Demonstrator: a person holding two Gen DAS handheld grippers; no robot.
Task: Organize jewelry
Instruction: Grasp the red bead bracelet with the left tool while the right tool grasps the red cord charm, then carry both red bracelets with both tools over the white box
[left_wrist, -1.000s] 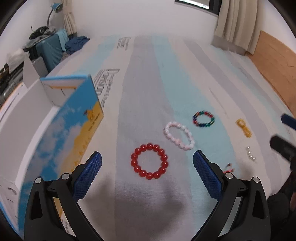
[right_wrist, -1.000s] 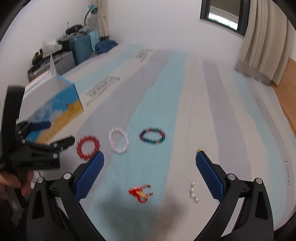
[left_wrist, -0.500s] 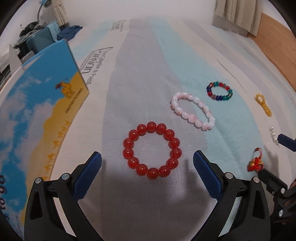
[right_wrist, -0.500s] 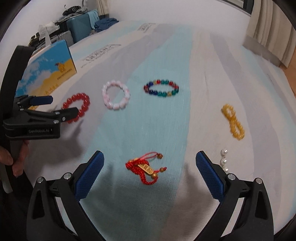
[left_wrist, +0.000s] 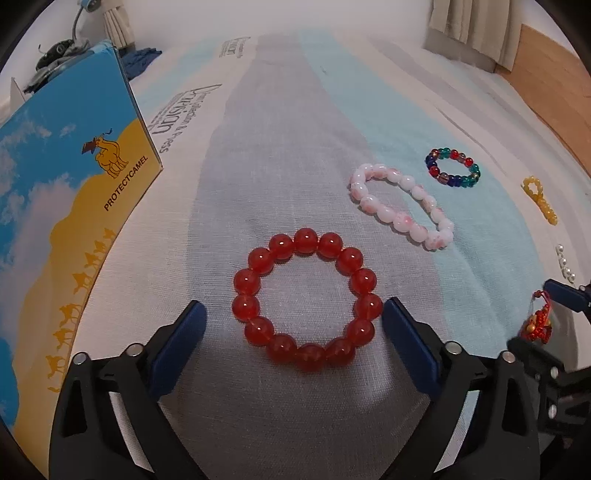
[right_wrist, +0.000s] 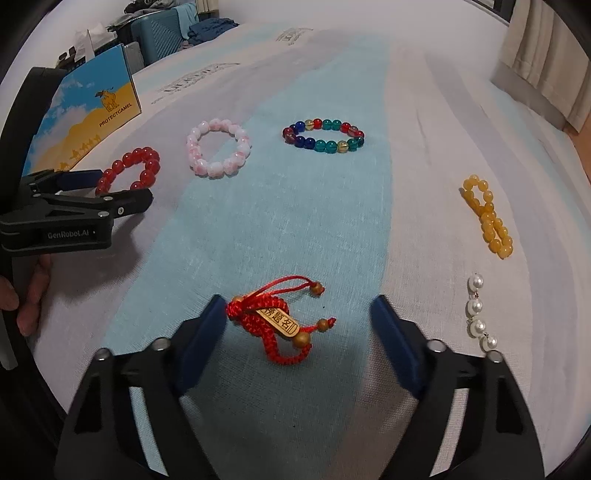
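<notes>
My left gripper (left_wrist: 295, 314) is open, low over the striped cloth, its jaws on either side of a red bead bracelet (left_wrist: 306, 301), not closed on it. My right gripper (right_wrist: 297, 308) is open around a red cord charm with a gold tag (right_wrist: 280, 321). Further out lie a pink-white bracelet (left_wrist: 400, 205), a multicolour bracelet (left_wrist: 452, 168), a yellow bead bracelet (right_wrist: 487, 221) and a string of pearls (right_wrist: 478, 314). The left gripper also shows in the right wrist view (right_wrist: 107, 192) at the red bracelet (right_wrist: 133, 170).
A blue and yellow "PROTECTCAMEL" box (left_wrist: 55, 221) stands at the left edge of the cloth. Suitcases and clutter (right_wrist: 159, 22) stand at the far left. A curtain (right_wrist: 546, 55) and wooden floor (left_wrist: 546, 66) lie at the right.
Both grippers have come down and forward. The left now straddles the red bracelet; the right now straddles the red cord charm. Both stayed open.
</notes>
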